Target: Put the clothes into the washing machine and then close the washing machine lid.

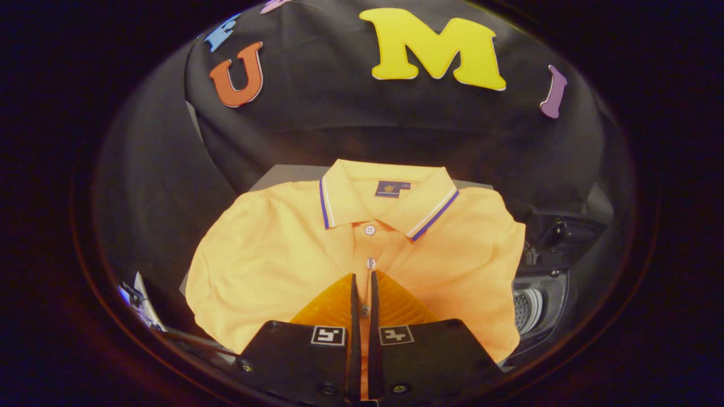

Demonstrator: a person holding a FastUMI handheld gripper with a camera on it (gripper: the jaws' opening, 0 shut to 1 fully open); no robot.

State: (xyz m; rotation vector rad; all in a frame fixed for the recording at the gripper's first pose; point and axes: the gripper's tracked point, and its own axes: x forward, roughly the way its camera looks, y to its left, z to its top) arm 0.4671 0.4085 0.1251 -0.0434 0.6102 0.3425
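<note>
I see my gripper (362,277) with jaws nearly closed over the placket of an orange polo shirt (271,260), its navy collar label unreadable, washing machine (537,299) at three o'clock.

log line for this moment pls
tool: nearly shut, over placket | polo shirt: flat, folded, not gripped | washing machine: beside shirt

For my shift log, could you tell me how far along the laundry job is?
Nothing looks done: the orange polo shirt lies flat outside the washing machine. The gripper, fingers nearly together, is over the shirt's button placket. Loading the shirt and closing the lid remain.
</note>
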